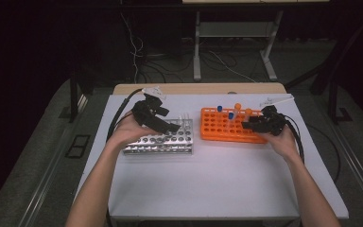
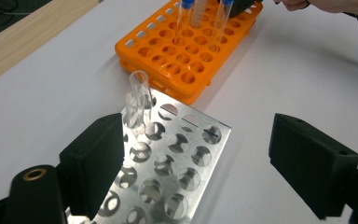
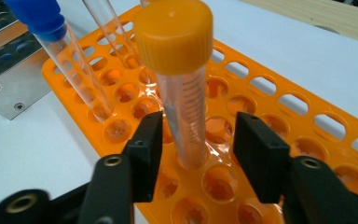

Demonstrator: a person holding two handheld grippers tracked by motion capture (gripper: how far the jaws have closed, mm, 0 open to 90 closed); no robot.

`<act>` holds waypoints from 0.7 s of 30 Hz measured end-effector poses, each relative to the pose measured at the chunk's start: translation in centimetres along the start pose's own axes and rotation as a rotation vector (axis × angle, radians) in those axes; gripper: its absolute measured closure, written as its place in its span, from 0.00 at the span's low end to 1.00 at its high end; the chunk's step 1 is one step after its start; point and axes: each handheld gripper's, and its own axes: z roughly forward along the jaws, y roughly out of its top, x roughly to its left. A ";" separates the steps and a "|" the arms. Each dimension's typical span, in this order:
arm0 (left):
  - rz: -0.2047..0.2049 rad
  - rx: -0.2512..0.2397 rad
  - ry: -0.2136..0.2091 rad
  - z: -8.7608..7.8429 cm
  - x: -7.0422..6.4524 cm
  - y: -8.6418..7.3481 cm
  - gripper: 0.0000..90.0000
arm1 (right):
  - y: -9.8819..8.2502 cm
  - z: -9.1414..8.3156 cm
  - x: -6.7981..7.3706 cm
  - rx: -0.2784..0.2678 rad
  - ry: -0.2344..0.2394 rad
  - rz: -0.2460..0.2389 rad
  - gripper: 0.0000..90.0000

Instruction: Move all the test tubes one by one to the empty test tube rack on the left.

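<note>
A: Starting with the high view: our left gripper (image 1: 174,126) sits over the metal rack (image 1: 158,141), our right gripper (image 1: 246,125) at the orange rack (image 1: 227,126), both on the white table (image 1: 217,175). Tubes stand at the orange rack's far side.

B: Agreed. Left gripper view next: jaws wide apart, nothing between them. A clear uncapped tube (image 2: 137,100) stands in a corner hole of the metal rack (image 2: 177,163), apart from both pads. So we call that one released.

A: Yes. The orange rack (image 2: 186,51) lies beyond it, holding blue-capped tubes (image 2: 182,18).

B: Right gripper view: the orange-capped tube (image 3: 182,79) stands in a hole of the orange rack (image 3: 270,107), directly between our jaws. The left pad looks right at the tube wall; the right pad is clearly off it. No grip yet, we'd say.

A: Same. A blue-capped tube (image 3: 56,42) leans just to its left.

B: Advice for the step: we should centre the jaws on the tube, close below the cap on the straight wall, squeeze evenly, then lift straight along the hole so it doesn't bind or knock the blue-capped neighbour.

A: And keep our left hand clear of the clear tube.
</note>
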 end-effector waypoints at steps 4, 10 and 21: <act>-0.018 -0.012 -0.008 -0.4 -0.4 -0.7 0.14 | 0.1 0.3 0.3 0.005 0.009 -0.022 0.77; -0.039 -0.017 -0.004 -0.7 -0.9 -1.2 0.03 | 0.4 0.1 0.8 -0.003 -0.024 -0.060 0.82; -0.052 -0.027 0.012 -1.4 -1.1 -1.4 0.00 | 2.6 -3.5 2.7 -0.039 -0.010 -0.098 0.82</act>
